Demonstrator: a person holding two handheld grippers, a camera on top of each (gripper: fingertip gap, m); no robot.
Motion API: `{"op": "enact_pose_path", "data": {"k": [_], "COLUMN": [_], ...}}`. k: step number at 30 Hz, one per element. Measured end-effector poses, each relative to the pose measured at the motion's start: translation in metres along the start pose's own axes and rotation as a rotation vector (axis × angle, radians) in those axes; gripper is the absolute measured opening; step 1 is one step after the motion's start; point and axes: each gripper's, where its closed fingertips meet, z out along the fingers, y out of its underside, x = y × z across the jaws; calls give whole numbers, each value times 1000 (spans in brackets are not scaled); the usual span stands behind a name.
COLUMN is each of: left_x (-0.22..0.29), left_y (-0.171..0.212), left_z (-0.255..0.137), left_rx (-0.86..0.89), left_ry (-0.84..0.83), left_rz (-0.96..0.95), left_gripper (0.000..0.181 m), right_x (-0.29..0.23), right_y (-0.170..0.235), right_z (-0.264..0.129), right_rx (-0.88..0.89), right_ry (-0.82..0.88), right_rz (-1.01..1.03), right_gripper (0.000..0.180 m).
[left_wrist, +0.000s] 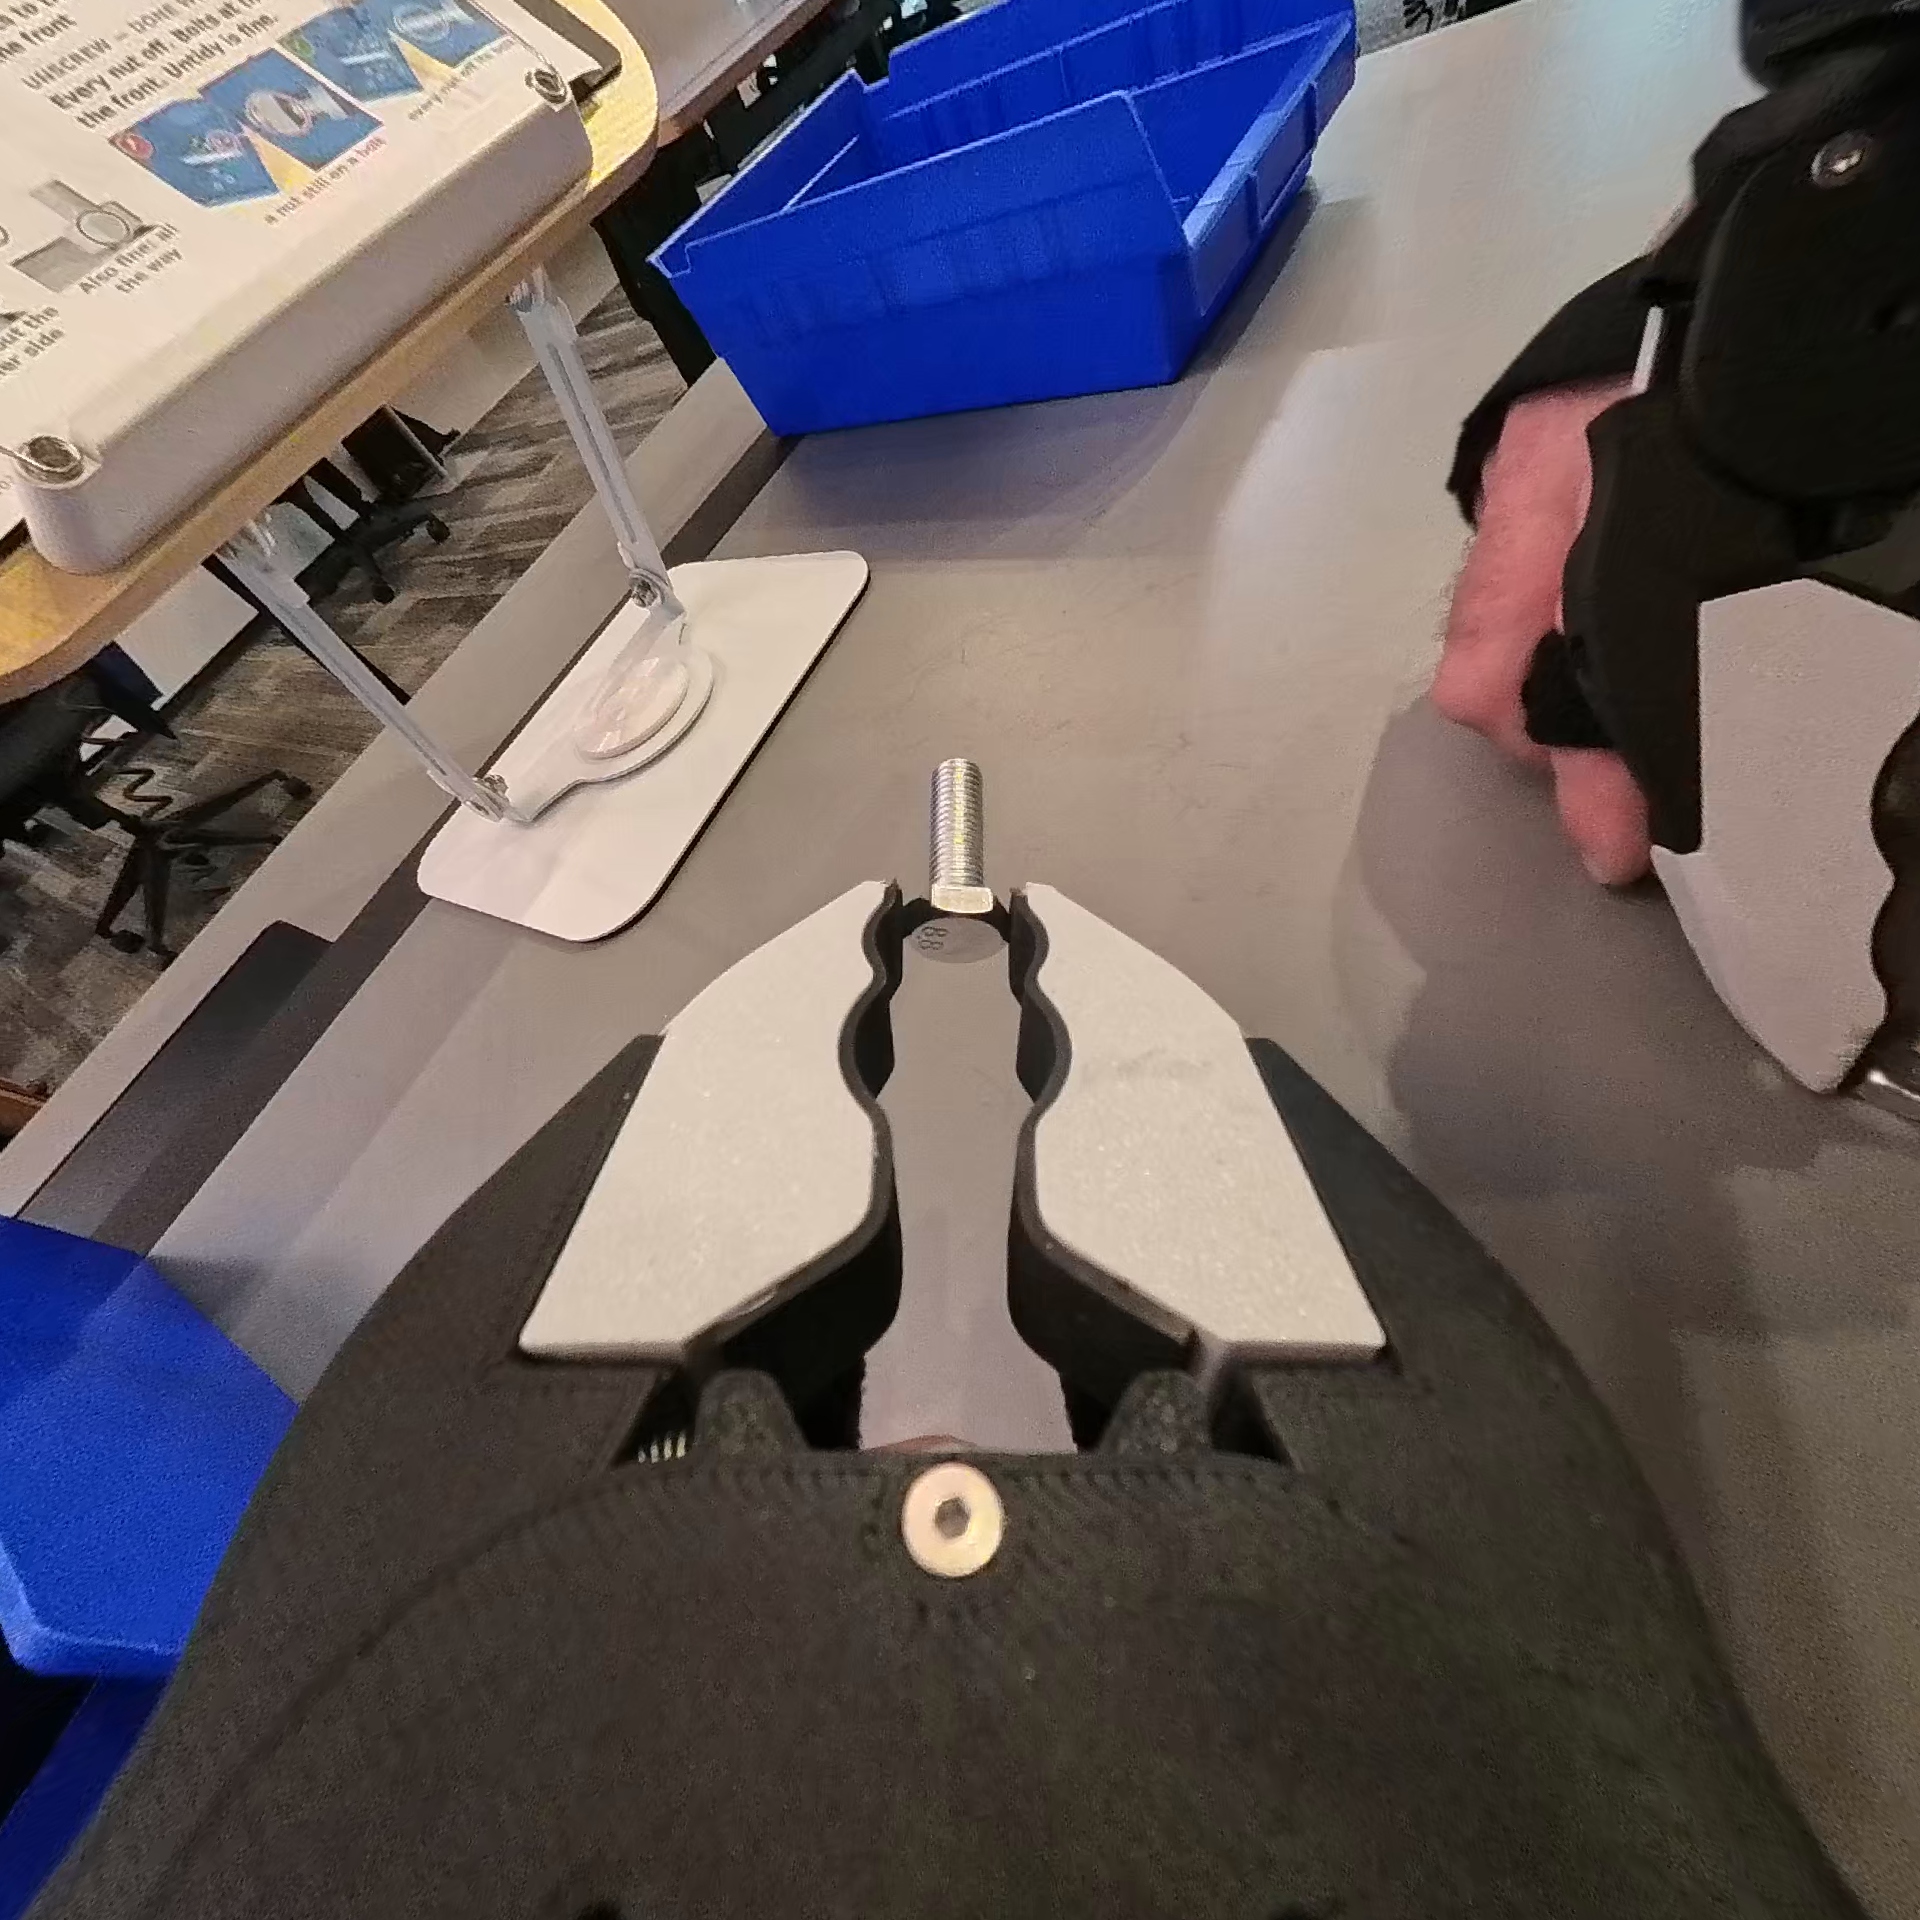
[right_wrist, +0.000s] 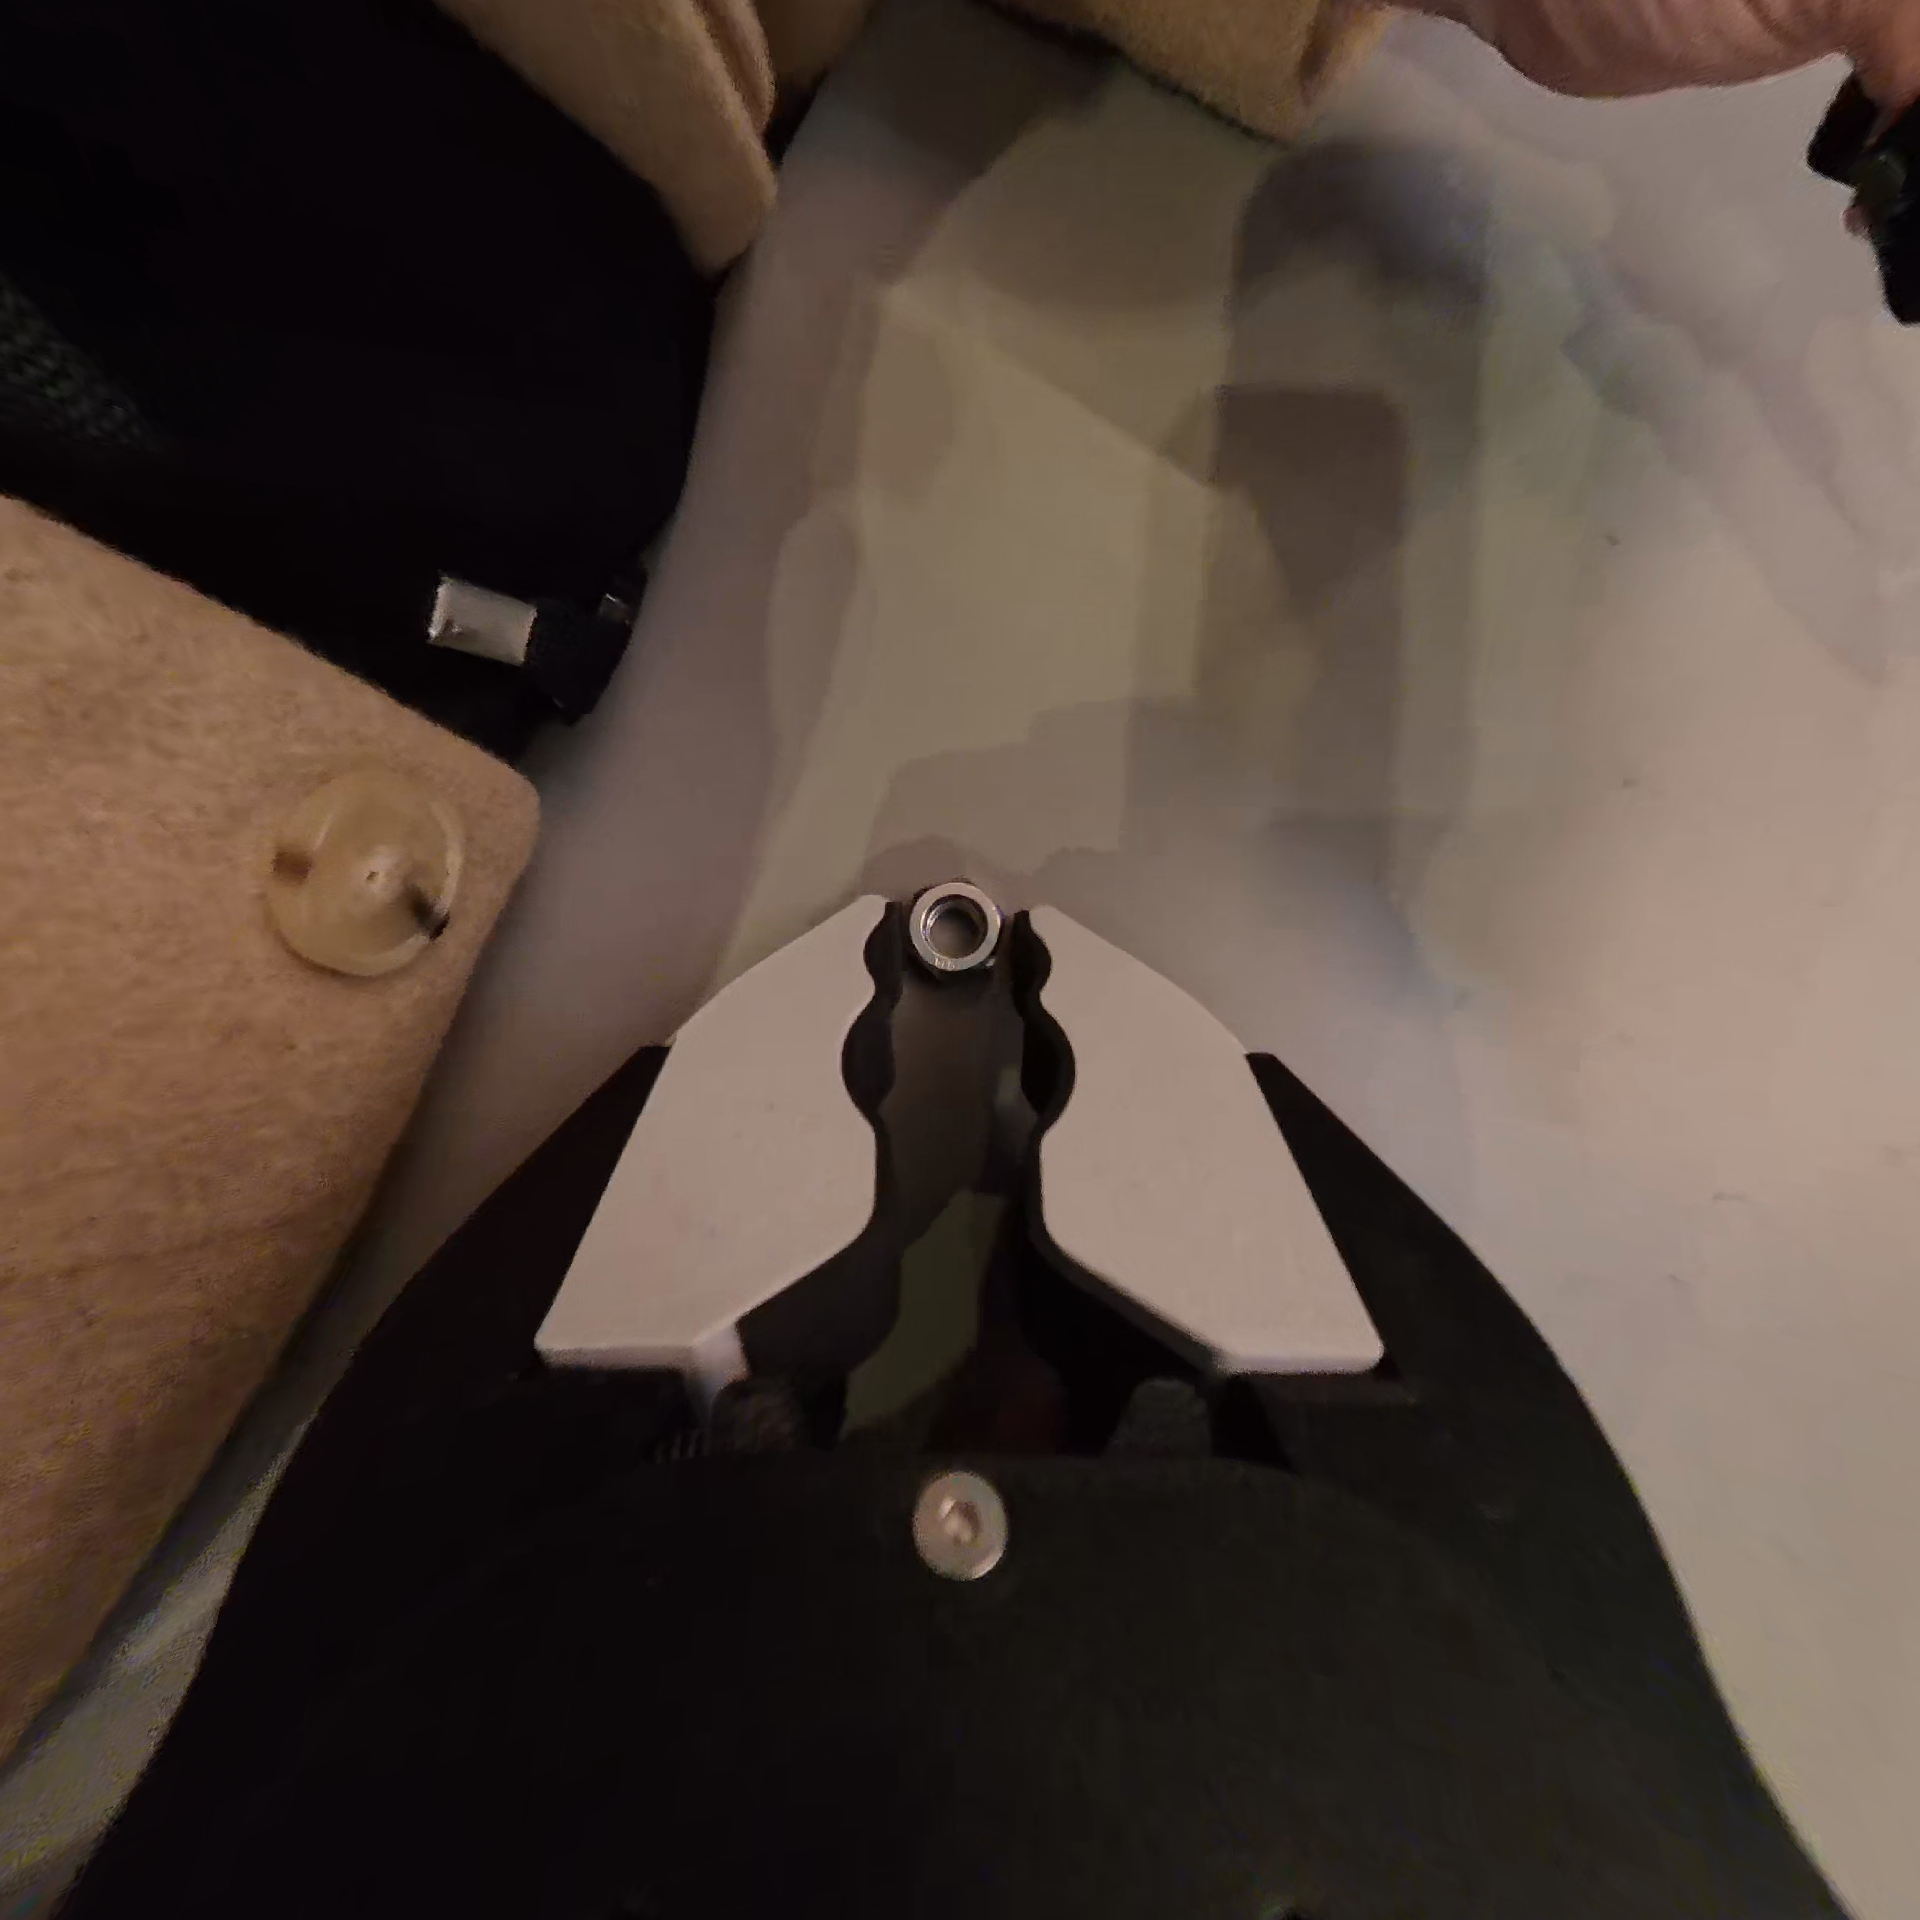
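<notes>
Pinching a bolt by its hex head, the left hand-held gripper hovers over the grey surface, thread pointing forward toward a blue bin. The right hand-held gripper clamps a nut at its tips, beside a tan coat.

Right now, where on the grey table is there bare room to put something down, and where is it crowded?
Bare grey table lies ahead of the left gripper and its bolt, bordered by the white stand base, the far blue bin and the hand on the right gripper. The left edge is crowded. In the right wrist view, bare table lies beyond the nut, right of the tan coat.
</notes>
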Motion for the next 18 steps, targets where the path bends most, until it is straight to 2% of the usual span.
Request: {"op": "enact_pose_path", "data": {"k": [6, 11, 14, 18], "left_x": [0, 0, 1, 3], "left_y": [1, 0, -3, -18], "left_z": [0, 0, -3, -16], "left_rx": [-1, 3, 26, 181], "left_ry": [1, 6, 28, 169], "left_rz": [-3, -12, -50, -280], "left_gripper": [19, 19, 19, 19], "right_x": [1, 5, 13, 41], "right_y": [1, -3, -14, -39], "right_z": [0, 3, -7, -46], "right_rx": [-29, 22, 116, 303], "right_ry": [74, 86, 94, 142], "right_rz": [47, 52, 71, 91], "right_gripper": [18, 18, 17, 17]}}
